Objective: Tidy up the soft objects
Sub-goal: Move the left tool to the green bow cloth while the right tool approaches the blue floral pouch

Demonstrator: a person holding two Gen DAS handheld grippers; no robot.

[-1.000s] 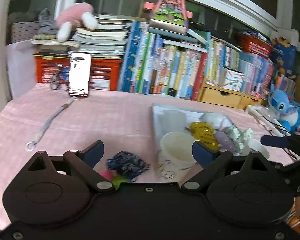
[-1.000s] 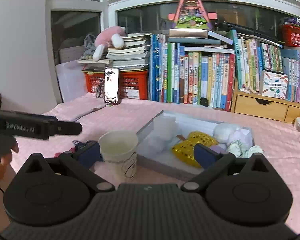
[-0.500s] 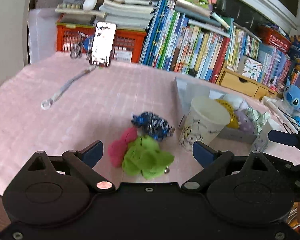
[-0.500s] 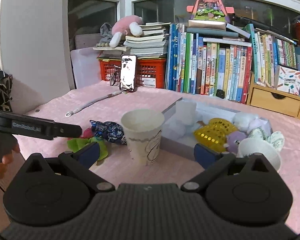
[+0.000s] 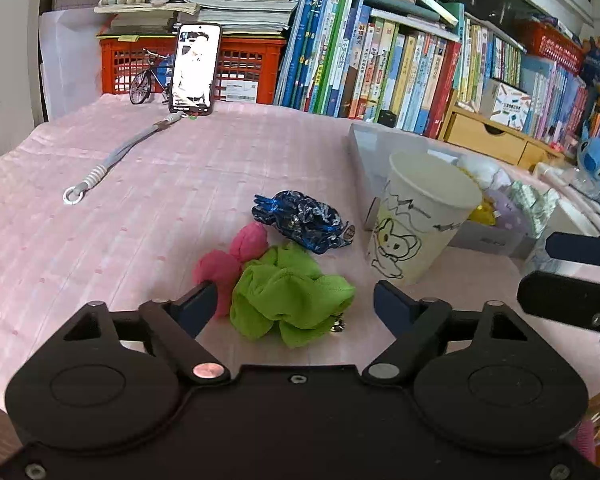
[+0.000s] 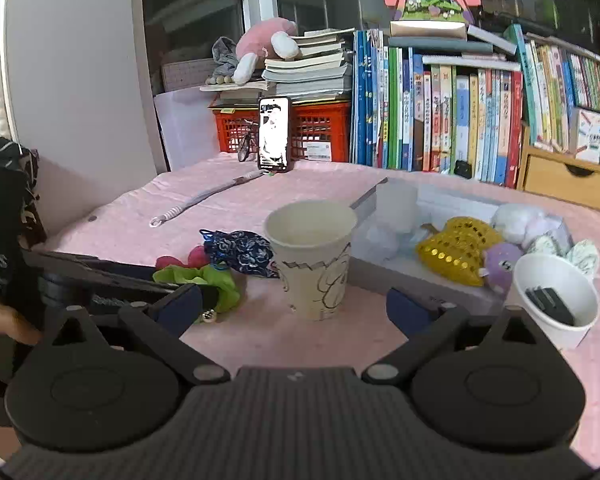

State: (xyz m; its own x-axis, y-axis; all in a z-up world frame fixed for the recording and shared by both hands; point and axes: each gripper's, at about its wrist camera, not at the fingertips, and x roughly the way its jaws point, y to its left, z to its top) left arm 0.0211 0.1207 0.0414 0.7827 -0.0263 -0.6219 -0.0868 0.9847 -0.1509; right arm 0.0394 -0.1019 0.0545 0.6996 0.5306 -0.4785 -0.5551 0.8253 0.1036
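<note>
Scrunchies lie bunched on the pink cloth just ahead of my left gripper: a green scrunchie nearest, a pink one touching its left side, a blue one just beyond. I have the left gripper angled down over the green one, which sits between the jaws. They are closing, but the pads are not yet pressing on the fabric, so nothing is held. I judge green is the pick because it is the nearest and lies on top of the heap's near edge.

My right gripper hangs spread and empty, lined up on the paper cup that stands upright just right of the scrunchies. I read that as readiness to steady the cup, or it may be the place the soft things go; I cannot tell which.

Behind the cup sits a clear tray already holding soft toys, among them a yellow sequined one. A second cup with a dark item inside stands near right.

What worries me: the pink scrunchie touches the green one and could drag along, and the cup is near enough to the right jaw to get knocked. A phone and a strap lie far left, well clear.
</note>
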